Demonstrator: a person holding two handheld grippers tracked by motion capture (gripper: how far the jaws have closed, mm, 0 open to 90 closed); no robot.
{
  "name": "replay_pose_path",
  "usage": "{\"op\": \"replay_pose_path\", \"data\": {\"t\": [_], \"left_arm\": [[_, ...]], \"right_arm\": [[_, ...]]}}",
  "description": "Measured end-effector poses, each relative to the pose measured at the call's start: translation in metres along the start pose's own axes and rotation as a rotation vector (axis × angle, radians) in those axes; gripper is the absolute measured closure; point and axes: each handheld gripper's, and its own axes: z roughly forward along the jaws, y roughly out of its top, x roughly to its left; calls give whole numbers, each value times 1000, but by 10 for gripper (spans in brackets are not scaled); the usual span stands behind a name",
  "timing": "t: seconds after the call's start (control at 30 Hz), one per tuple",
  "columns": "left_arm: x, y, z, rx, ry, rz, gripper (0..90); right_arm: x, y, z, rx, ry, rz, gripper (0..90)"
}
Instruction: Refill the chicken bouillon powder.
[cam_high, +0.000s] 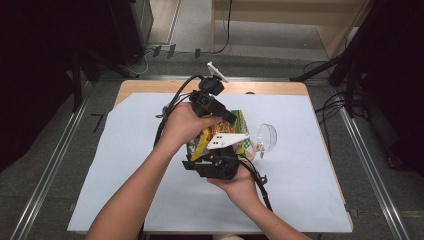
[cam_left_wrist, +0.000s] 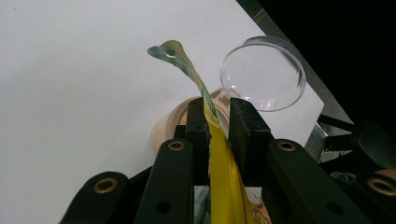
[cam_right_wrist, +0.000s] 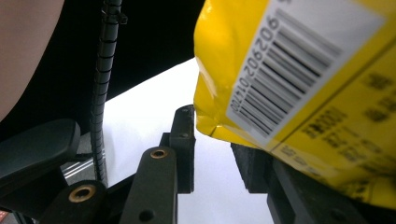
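Observation:
A yellow and green snack bag (cam_high: 240, 131) is held up over the middle of the table between both hands. My left gripper (cam_high: 230, 119) comes at it from the far side. In the left gripper view this gripper (cam_left_wrist: 217, 122) is shut on the bag's flat top edge (cam_left_wrist: 224, 177), which sticks up past the pads. My right gripper (cam_high: 215, 152) is under the bag's near side. In the right gripper view the bag's barcoded corner (cam_right_wrist: 299, 70) fills the space between this gripper's (cam_right_wrist: 212, 135) tips, touching the left jaw and hiding the right pad.
A clear round cup (cam_high: 267, 136) (cam_left_wrist: 264, 74) and a beige bowl (cam_high: 252, 148) (cam_left_wrist: 163, 128) sit just right of the bag. White paper (cam_high: 145, 150) covers the wooden table (cam_high: 150, 86). Cables trail from both grippers. Dark stands flank the table.

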Motion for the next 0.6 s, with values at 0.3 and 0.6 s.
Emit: {"op": "replay_pose_path", "data": {"t": [0.3,0.6], "left_arm": [[0,-2,0,-6,-3,3,781],[-1,-7,-1,-15,-2,15,784]], "right_arm": [[0,-1,2,4,-6,-7,720],[0,-4,4,5,-8,-15,716]]}}
